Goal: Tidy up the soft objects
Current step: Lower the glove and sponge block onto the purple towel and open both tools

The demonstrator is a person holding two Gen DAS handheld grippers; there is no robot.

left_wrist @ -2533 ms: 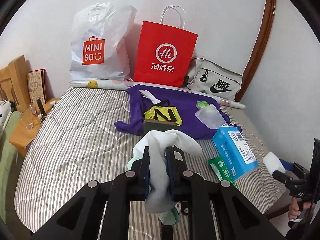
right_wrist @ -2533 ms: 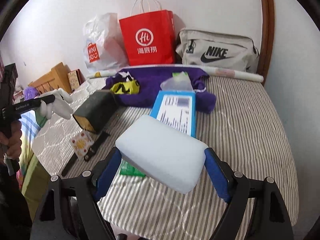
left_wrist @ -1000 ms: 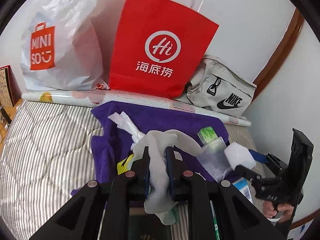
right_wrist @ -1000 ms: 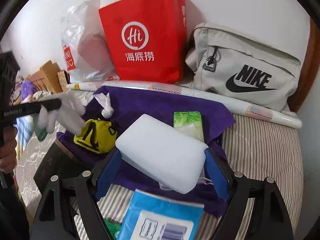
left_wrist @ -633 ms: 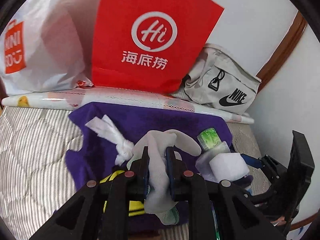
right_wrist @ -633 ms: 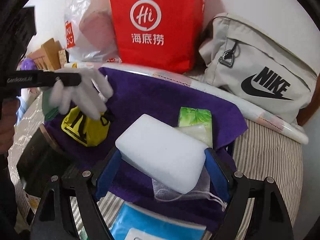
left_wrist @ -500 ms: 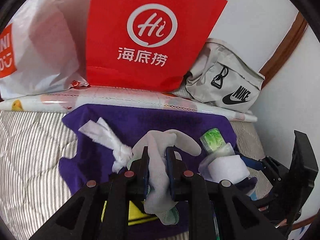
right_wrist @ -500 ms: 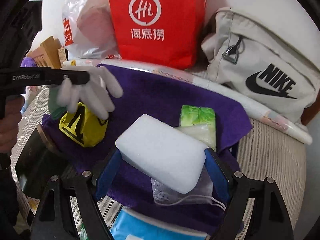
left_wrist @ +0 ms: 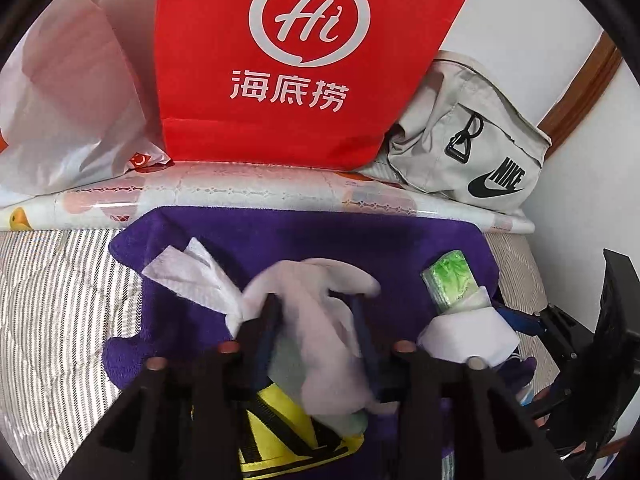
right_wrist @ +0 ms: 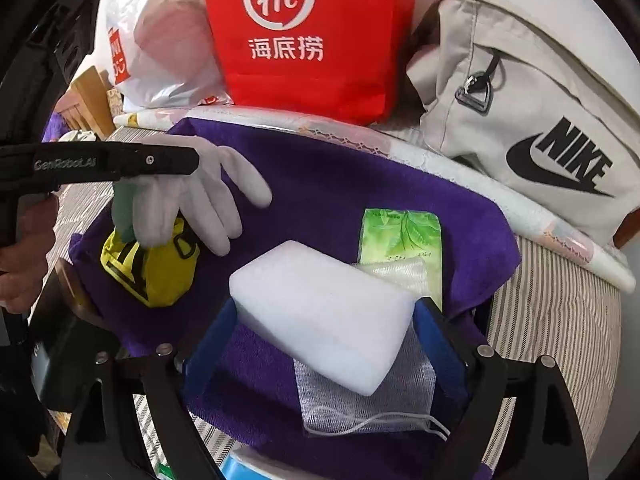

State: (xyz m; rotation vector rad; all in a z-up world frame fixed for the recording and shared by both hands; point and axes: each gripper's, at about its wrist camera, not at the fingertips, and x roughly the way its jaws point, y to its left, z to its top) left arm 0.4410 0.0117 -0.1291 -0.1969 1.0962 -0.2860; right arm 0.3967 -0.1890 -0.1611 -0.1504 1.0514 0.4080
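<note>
My left gripper (left_wrist: pixel 314 304) hangs over the purple towel (left_wrist: pixel 320 240), its jaws opening. A white glove (left_wrist: pixel 320 344) hangs loose and blurred between them and droops onto a yellow pouch (right_wrist: pixel 160 272). In the right wrist view the glove (right_wrist: pixel 192 208) dangles under the left gripper (right_wrist: pixel 188 166). My right gripper (right_wrist: pixel 324 312) has a white sponge (right_wrist: pixel 320 312) between its blue pads (right_wrist: pixel 434 336). Those jaws are opening too, though the pads still touch the sponge's ends. The sponge sits low over a mesh bag (right_wrist: pixel 360 408) on the towel.
A green tissue pack (right_wrist: pixel 400 236) and a crumpled white tissue (left_wrist: pixel 192 276) lie on the towel. A red paper bag (left_wrist: pixel 304 60), a grey Nike bag (right_wrist: pixel 540 120), a white plastic bag (left_wrist: pixel 72 100) and a patterned roll (left_wrist: pixel 240 192) line the wall. The striped mattress (right_wrist: pixel 552 340) lies around the towel.
Both grippers came forward and down over the purple towel. The left jaws, shut on the glove before, have spread and the glove sags. The right pads have widened slightly around the sponge.
</note>
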